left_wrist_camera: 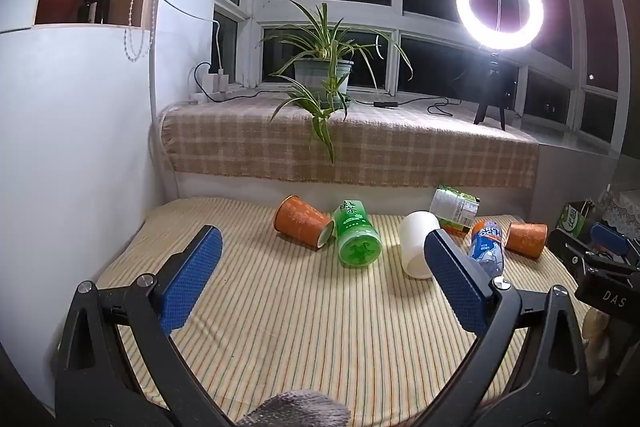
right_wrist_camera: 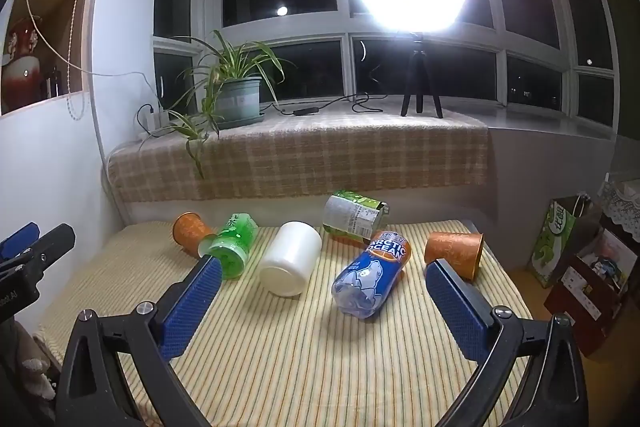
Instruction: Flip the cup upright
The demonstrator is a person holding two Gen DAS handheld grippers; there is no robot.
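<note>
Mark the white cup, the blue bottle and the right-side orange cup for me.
white cup (right_wrist_camera: 291,259), right wrist view, on its side wall.
blue bottle (right_wrist_camera: 370,273), right wrist view, on its label.
right-side orange cup (right_wrist_camera: 454,249), right wrist view, on its side wall.

left gripper (left_wrist_camera: 323,247): chunky black plastic arms, blue dimpled pads (left_wrist_camera: 191,281), round silver screws at the pivots | right gripper (right_wrist_camera: 324,277): same black-and-blue build, same silver screws | white "DAS" lettering on the black body right of the left gripper's blue pads

Striped cloth-covered table (right_wrist_camera: 304,347), six toppled containers
</note>
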